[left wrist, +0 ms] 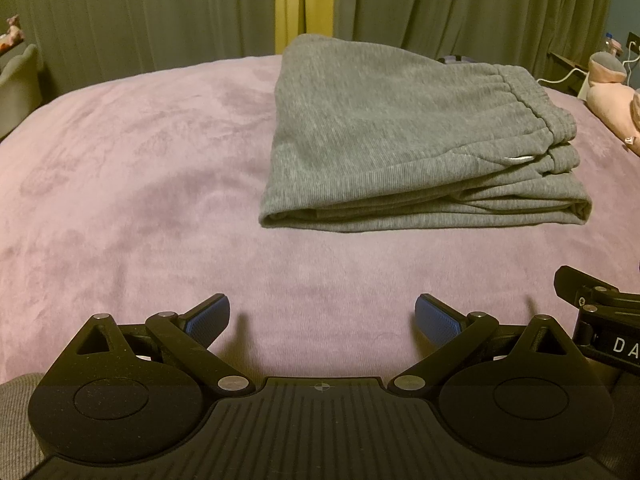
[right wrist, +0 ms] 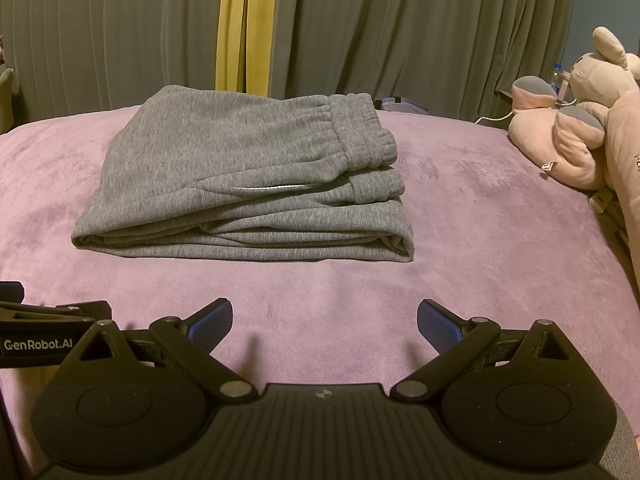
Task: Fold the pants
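Grey-green curtains (right wrist: pixel 400 32) across the far wall, with a yellow strip (right wrist: pixel 244 28) showing between two of them. Below, a bed under a pink-purple plush blanket (left wrist: pixel 120 200), smooth and bare on the near side.

Grey pants (right wrist: pixel 240 176) folded into a thick, squarish stack, lying flat on the blanket toward the far middle of the bed. Elastic waistband (right wrist: pixel 360 136) on top at the right end of the stack, several folded layers showing along the near edge, a thin white line (right wrist: pixel 264 188) across the upper layer. In the left wrist view, the same stack (left wrist: pixel 400 140) right of centre.

Pink plush toy (right wrist: pixel 580 128) with grey patches at the far right edge of the bed, well apart from the pants; a white cable and a small bottle behind it, too small to read further.

Left gripper (left wrist: pixel 322 316) low over the near blanket, its blue-padded fingers (left wrist: pixel 210 318) spread wide, holding nothing, well short of the pants. Right gripper (right wrist: pixel 324 320) just beside it on the right, fingers (right wrist: pixel 438 326) likewise spread wide and empty, also clear of the stack. Part of each gripper's black body visible at the edge of the other's view.
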Demonstrator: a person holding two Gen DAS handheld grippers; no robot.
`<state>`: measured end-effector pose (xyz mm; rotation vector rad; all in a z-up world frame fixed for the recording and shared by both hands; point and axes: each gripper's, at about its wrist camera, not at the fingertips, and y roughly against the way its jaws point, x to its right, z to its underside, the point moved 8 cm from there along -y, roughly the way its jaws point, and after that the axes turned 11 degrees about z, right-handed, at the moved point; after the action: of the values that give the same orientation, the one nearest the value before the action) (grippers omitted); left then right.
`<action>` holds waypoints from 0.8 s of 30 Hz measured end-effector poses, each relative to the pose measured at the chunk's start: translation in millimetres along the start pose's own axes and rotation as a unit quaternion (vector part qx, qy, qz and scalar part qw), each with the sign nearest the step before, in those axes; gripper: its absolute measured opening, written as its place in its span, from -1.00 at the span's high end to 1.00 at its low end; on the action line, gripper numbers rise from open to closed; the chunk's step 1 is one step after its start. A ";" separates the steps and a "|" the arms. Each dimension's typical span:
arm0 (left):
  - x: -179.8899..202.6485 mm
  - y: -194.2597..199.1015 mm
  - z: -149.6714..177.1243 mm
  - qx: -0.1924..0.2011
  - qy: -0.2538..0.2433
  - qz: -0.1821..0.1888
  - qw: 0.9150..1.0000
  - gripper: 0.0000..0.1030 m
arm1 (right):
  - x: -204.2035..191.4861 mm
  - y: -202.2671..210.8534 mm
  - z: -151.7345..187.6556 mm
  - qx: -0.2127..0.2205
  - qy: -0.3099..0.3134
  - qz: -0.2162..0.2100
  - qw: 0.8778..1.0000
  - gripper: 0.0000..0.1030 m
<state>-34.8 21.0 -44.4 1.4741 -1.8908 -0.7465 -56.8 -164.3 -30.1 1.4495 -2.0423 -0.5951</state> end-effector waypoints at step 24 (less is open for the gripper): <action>-1.2 -1.3 -1.5 -0.006 0.000 0.002 1.000 -0.98 | -0.5 0.2 0.5 0.000 0.004 0.000 1.000 -0.92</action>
<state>-32.6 21.8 -44.6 1.4642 -1.8850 -0.7536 -57.2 -163.8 -30.4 1.4503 -2.0349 -0.5881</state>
